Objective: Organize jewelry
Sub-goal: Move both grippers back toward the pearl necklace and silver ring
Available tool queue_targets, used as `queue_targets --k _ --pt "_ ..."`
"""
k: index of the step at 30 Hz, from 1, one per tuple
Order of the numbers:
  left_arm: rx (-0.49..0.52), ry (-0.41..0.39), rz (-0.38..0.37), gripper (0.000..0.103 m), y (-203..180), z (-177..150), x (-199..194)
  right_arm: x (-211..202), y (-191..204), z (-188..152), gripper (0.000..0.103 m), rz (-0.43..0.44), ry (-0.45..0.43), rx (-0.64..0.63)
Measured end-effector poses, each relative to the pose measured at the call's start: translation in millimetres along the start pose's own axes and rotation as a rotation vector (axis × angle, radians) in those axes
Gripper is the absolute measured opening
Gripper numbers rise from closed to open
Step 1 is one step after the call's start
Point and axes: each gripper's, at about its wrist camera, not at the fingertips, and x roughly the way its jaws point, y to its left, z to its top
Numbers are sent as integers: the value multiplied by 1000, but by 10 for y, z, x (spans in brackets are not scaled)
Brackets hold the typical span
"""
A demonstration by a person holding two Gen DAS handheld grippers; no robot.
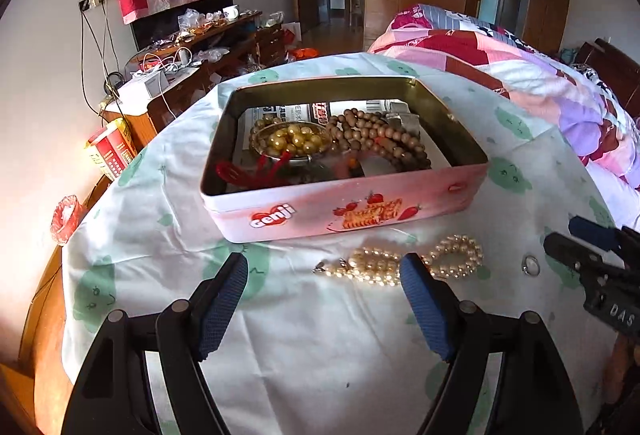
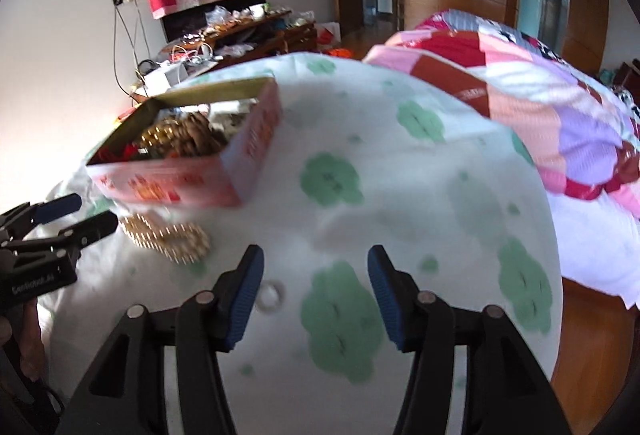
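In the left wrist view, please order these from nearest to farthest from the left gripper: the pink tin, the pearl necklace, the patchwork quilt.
From the left gripper:
1. pearl necklace, on the cloth at its right fingertip.
2. pink tin, just behind the necklace.
3. patchwork quilt, far back on the right.

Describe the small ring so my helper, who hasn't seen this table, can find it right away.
Start at the pink rectangular biscuit tin on the white cloth with green prints. In front of it lies a cream pearl strand; to its right sits the small silver-coloured ring. It is a single plain loop lying alone, not beaded.
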Motion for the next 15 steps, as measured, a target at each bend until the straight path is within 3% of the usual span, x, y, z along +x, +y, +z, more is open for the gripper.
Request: queue_targets --k 11,15 --pt "-13 32 1 79 -13 -95 30 78 236 -82 57 35 47 -128" --pt "-1 35 -22 79 -69 -93 17 135 257 -107 45 38 84 -159"
